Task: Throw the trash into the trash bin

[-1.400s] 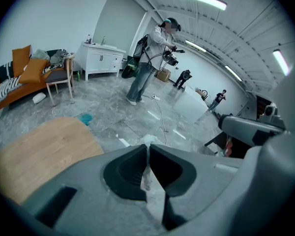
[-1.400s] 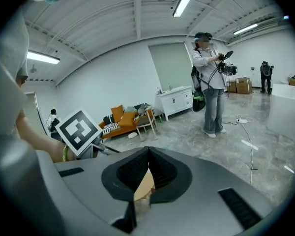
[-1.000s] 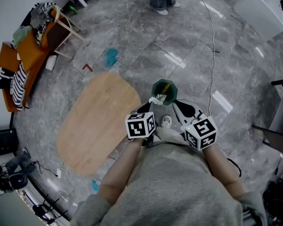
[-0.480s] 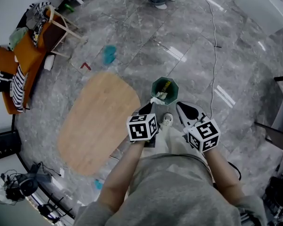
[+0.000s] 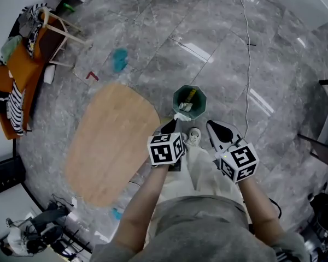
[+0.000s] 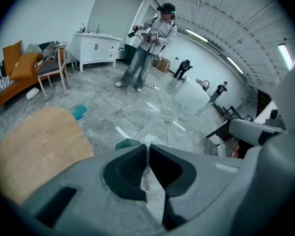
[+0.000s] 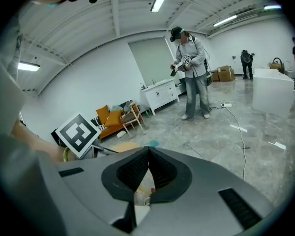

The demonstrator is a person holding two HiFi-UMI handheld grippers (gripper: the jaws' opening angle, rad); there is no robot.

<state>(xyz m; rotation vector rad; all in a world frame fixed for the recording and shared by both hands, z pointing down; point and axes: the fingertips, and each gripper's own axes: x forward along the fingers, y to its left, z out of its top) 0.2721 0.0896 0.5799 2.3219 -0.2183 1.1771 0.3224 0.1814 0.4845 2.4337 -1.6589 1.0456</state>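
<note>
Grey floor; left hand-held gripper pinches trash beside bin.

I am looking down at an oval wooden table top that is taking up much of the grey stone floor on the left. Beyond it a teal thing is lying on the floor, with a small red piece near it. A wooden-legged chair piled with clothes is standing beside an orange sofa, and a striped cloth is hanging over the sofa's edge. A white cable is running across the tiles. In the left gripper view I am seeing another person standing near a white cabinet, holding gear in both hands.
</note>
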